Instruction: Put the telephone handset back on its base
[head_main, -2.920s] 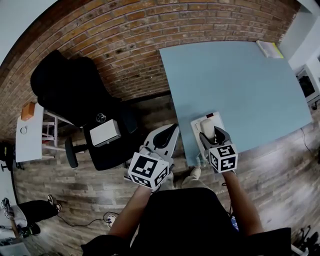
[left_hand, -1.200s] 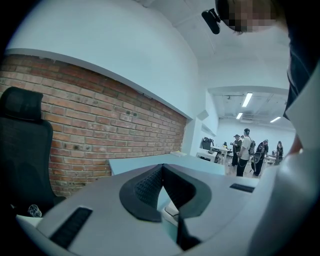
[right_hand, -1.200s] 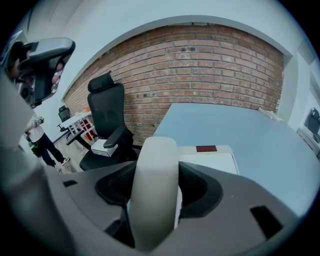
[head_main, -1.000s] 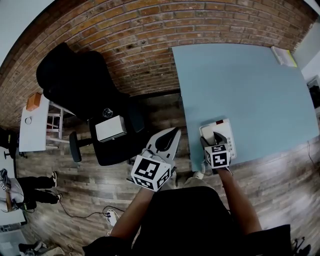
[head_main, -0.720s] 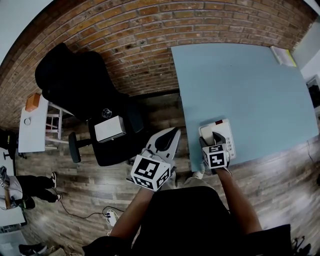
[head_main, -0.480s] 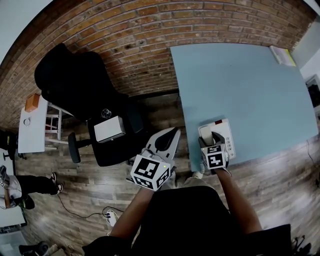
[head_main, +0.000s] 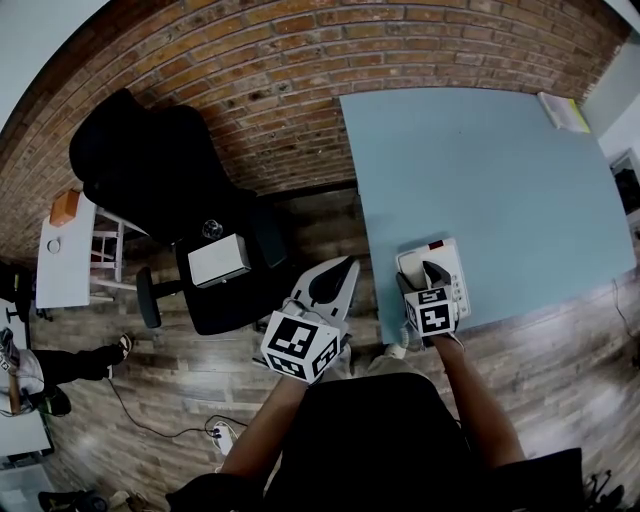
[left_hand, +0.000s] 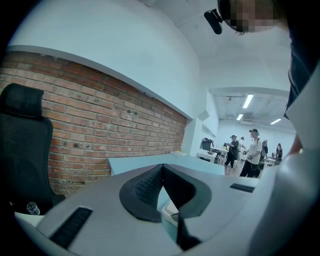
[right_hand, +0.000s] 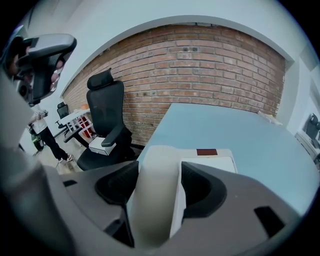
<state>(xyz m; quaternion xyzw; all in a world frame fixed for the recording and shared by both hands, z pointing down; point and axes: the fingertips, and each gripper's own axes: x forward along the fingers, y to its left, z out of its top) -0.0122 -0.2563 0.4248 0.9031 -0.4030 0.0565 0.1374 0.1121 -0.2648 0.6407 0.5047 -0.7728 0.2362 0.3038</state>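
Note:
A cream telephone handset (right_hand: 155, 192) stands between the jaws of my right gripper (right_hand: 157, 182), which is shut on it. It lies along the left side of the white telephone base (right_hand: 212, 162), the one with a red patch; whether it rests in the cradle I cannot tell. In the head view the right gripper (head_main: 422, 275) covers the handset over the base (head_main: 448, 258), at the blue table's (head_main: 480, 160) near left corner. My left gripper (head_main: 340, 268) hangs over the floor left of the table, its jaws shut on nothing (left_hand: 161, 168).
A black office chair (head_main: 150, 170) with a white box (head_main: 218, 262) on its seat stands left of the table. A small white side table (head_main: 62, 255) is farther left. A book (head_main: 560, 110) lies at the table's far right corner. People stand in the background (left_hand: 252, 152).
The right gripper has come down with the handset onto the base's left side since the earliest frame. Over the last second it barely shifts. The left gripper has stayed put.

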